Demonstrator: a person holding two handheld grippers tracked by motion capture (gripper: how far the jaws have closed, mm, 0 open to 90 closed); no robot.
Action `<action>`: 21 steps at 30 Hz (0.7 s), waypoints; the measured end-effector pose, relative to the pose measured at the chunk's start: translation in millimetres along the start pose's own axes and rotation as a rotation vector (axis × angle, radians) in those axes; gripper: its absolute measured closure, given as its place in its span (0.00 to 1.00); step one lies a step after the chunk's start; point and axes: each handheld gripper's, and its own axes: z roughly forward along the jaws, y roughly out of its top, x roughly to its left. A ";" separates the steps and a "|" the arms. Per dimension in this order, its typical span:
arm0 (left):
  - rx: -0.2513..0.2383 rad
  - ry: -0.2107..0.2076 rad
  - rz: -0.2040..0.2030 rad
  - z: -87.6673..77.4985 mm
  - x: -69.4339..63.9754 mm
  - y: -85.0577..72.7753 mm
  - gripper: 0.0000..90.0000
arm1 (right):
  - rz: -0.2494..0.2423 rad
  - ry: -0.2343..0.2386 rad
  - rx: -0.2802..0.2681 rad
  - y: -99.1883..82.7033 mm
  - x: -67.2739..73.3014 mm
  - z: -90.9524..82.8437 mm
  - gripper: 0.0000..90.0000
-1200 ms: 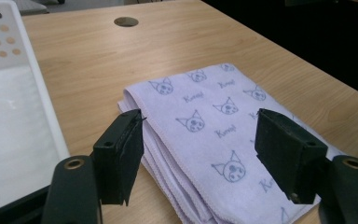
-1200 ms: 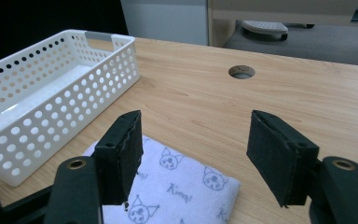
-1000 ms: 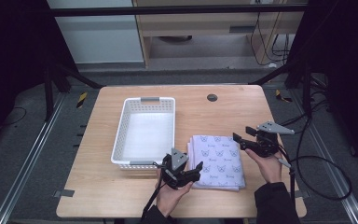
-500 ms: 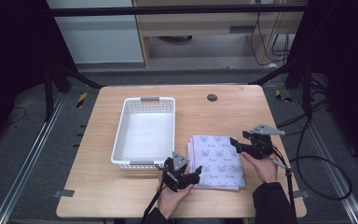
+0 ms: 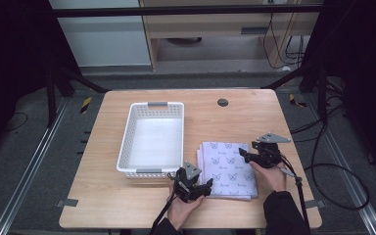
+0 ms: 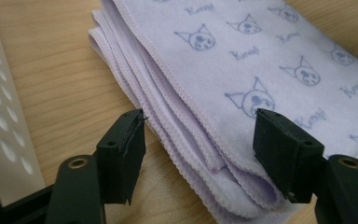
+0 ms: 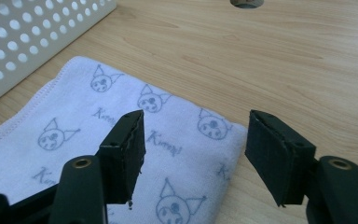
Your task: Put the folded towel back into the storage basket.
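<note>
A folded lilac towel (image 5: 229,169) printed with cat faces lies on the wooden table (image 5: 235,122), right of a white perforated basket (image 5: 152,138). My left gripper (image 5: 206,186) is open at the towel's near left corner; in the left gripper view its jaws straddle the stacked folded edge (image 6: 200,140). My right gripper (image 5: 242,153) is open just above the towel's far right part. In the right gripper view, its jaws frame the towel's corner (image 7: 191,135).
A dark round hole (image 5: 223,102) sits in the table near the far edge. The basket is empty. Cables trail from both grippers off the table's near and right sides. Bare wood lies beyond the towel.
The right gripper has moved left and down over the towel's right part. The left gripper has shifted slightly right, closer onto the towel's near left corner.
</note>
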 end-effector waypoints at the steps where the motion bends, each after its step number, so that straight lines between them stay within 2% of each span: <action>1: 0.004 -0.002 -0.001 1.2 -0.1 -0.8 0.37 | 0.000 0.000 0.000 0.0 0.0 0.0 0.43; 11: 0.024 -0.013 0.010 7.6 0.8 -4.4 0.36 | 0.001 -0.017 0.061 -5.7 -2.5 13.5 0.48; 13: 0.032 -0.019 0.004 8.6 0.9 -4.9 0.36 | 0.008 -0.013 0.073 -7.0 -3.3 15.6 0.49; 17: 0.033 -0.023 0.019 10.5 1.2 -5.4 0.36 | 0.013 -0.014 0.088 -8.9 -4.9 18.2 0.51; 21: 0.031 -0.029 0.009 11.3 2.1 -6.4 0.36 | 0.034 -0.014 0.102 -12.9 -8.0 20.0 0.52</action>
